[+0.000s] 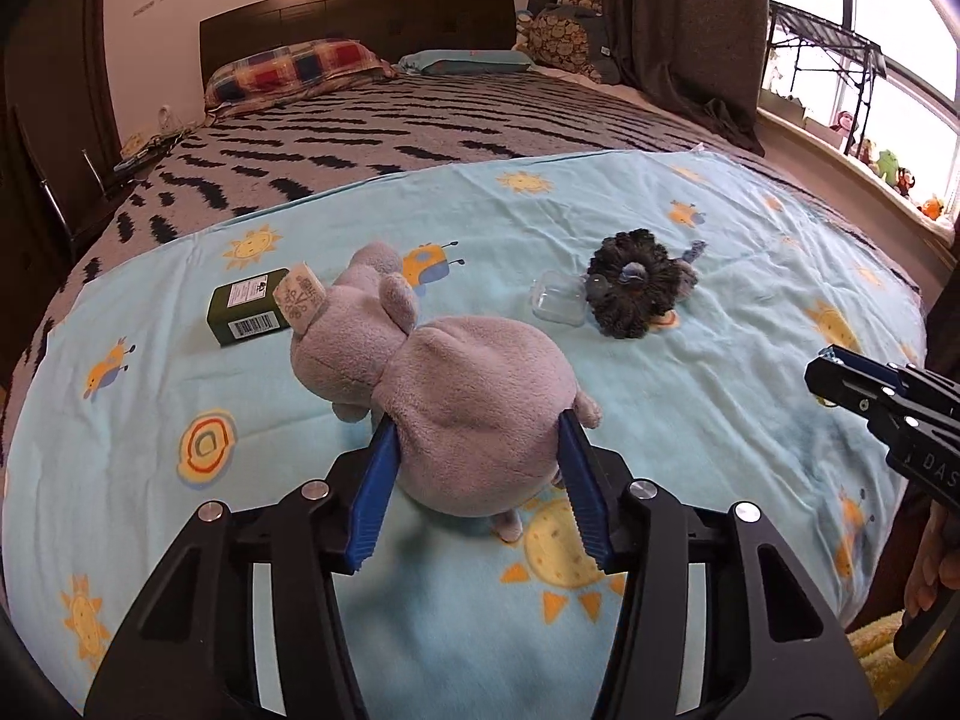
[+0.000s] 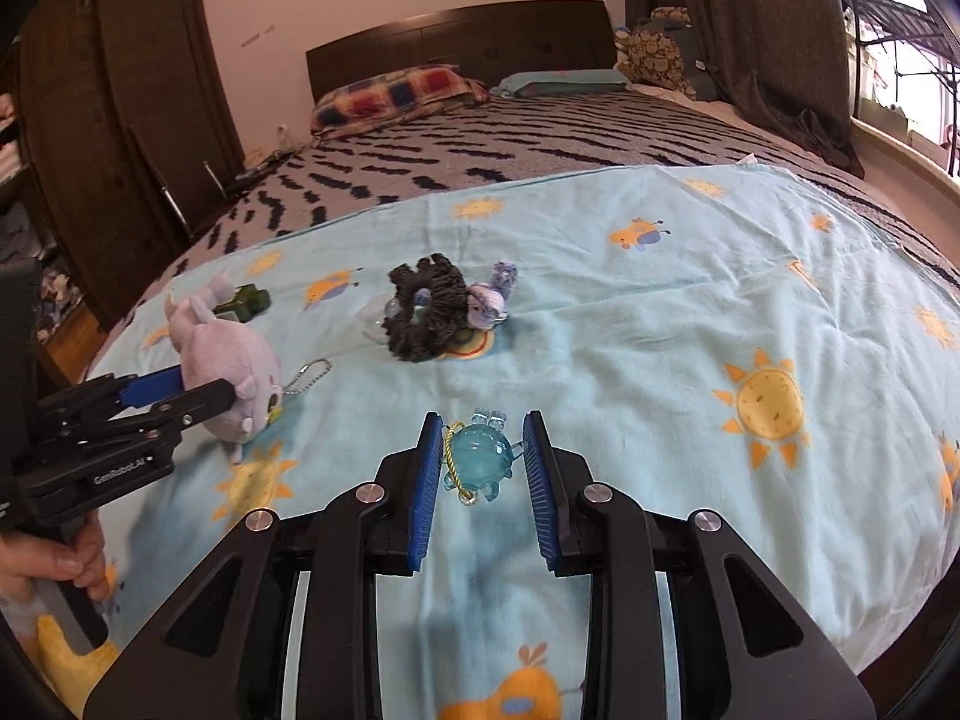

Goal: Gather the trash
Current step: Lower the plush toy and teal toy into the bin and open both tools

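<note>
My left gripper point(image 1: 477, 429) is shut on a grey plush toy point(image 1: 444, 384), its blue pads pressing both sides of the body; the toy rests on the light blue sheet point(image 1: 720, 396). It also shows in the right wrist view point(image 2: 228, 360) with a ball chain. My right gripper point(image 2: 480, 450) is open, its pads on either side of a clear blue octopus charm point(image 2: 480, 459) with a yellow cord, not touching it. A dark green box point(image 1: 249, 315), a clear plastic case point(image 1: 558, 300) and a dark scrunchie point(image 1: 630, 285) lie farther back.
A small purple-white toy point(image 2: 489, 300) lies beside the scrunchie point(image 2: 426, 306). The sheet covers the foot of a bed with a zebra-pattern blanket point(image 1: 420, 132) and pillows point(image 1: 300, 69). A dark wardrobe point(image 2: 120, 120) stands left, a window sill with toys point(image 1: 888, 168) right.
</note>
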Tool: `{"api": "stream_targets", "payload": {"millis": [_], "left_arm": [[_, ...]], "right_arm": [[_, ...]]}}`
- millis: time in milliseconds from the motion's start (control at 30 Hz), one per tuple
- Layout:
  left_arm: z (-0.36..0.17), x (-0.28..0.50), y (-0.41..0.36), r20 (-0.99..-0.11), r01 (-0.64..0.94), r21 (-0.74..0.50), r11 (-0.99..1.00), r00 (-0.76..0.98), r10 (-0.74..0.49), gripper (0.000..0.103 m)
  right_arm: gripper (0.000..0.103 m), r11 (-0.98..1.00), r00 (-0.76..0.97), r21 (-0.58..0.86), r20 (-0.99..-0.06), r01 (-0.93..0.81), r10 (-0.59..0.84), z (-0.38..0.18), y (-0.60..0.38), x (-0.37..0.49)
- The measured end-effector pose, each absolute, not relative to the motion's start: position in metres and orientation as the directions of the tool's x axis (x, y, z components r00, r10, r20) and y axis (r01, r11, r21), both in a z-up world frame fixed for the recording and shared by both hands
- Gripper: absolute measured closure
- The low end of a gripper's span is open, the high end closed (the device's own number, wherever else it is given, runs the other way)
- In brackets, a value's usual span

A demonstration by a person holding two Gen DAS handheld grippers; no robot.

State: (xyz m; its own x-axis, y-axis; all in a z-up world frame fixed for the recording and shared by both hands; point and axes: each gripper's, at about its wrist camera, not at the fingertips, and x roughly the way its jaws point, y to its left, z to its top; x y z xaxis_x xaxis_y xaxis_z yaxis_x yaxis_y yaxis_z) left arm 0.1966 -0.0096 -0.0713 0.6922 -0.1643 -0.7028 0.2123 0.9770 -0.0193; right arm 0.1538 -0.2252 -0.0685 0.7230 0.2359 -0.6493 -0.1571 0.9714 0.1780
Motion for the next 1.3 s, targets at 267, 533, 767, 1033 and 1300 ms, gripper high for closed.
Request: {"api": "stream_targets", "payload": {"millis": [267,533,767,1033,1300], "left_arm": [[-0.050,0.133,-0.017,-0.648,0.286,-0.024,0.958,0.725,-0.233,0.054],[-0.054,0.049,-0.024,-0.615,0.355,-0.032,0.934,0.730,-0.298,0.054],[-0.078,-0.018,-0.027,-0.629,0.397,-0.079,0.915,0.692,-0.354,0.054],[-0.117,-0.063,-0.040,-0.691,0.439,-0.113,0.891,0.610,-0.388,0.054],[-0.153,-0.081,-0.049,-0.751,0.445,-0.204,0.872,0.500,-0.431,0.054]], "right_arm": [[0.075,0.960,0.739,0.172,-0.613,-0.219,0.279,-0.057,-0.216,0.105],[0.074,0.957,0.759,0.141,-0.585,-0.252,0.286,-0.046,-0.205,0.039],[0.074,0.959,0.737,0.153,-0.614,-0.240,0.283,-0.072,-0.203,-0.019],[0.074,0.960,0.655,0.225,-0.702,-0.169,0.280,-0.131,-0.208,-0.053],[0.074,0.959,0.603,0.240,-0.747,-0.149,0.280,-0.163,-0.202,-0.070]]}}
